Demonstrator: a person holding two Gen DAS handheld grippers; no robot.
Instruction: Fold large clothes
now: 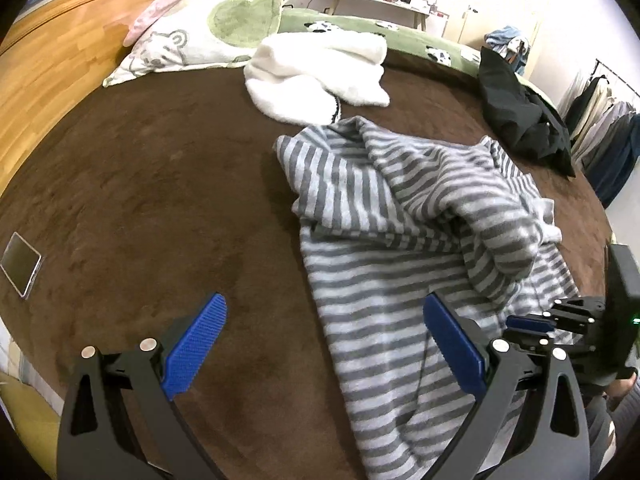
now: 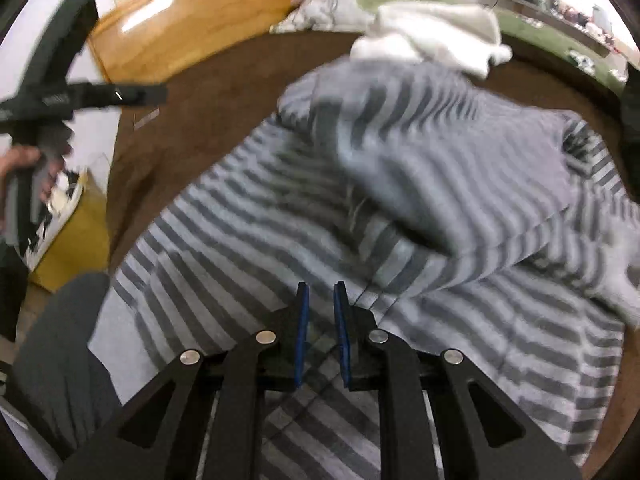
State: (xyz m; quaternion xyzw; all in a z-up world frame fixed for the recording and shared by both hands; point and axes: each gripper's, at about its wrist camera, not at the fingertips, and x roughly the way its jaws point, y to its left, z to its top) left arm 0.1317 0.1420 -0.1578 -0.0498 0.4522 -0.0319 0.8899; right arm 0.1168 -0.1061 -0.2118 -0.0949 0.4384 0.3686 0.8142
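Observation:
A large grey-and-white striped garment [image 1: 400, 232] lies crumpled on the brown bed cover [image 1: 140, 184]; it fills the right wrist view [image 2: 400, 200], which is blurred. My left gripper [image 1: 324, 320] is open and empty, with one blue pad over the bed cover and the other over the garment's near edge. My right gripper [image 2: 320, 300] hovers low over the garment's near part with its blue pads close together and a narrow gap between them; no cloth shows in the gap. It also shows at the right edge of the left wrist view [image 1: 532, 326].
A white fluffy garment [image 1: 320, 68] and a black garment [image 1: 520, 112] lie farther back on the bed. A pillow [image 1: 200, 36] rests against the wooden headboard [image 1: 52, 60]. A tablet [image 1: 20, 264] lies at the bed's left edge. A clothes rack [image 1: 600, 120] stands at right.

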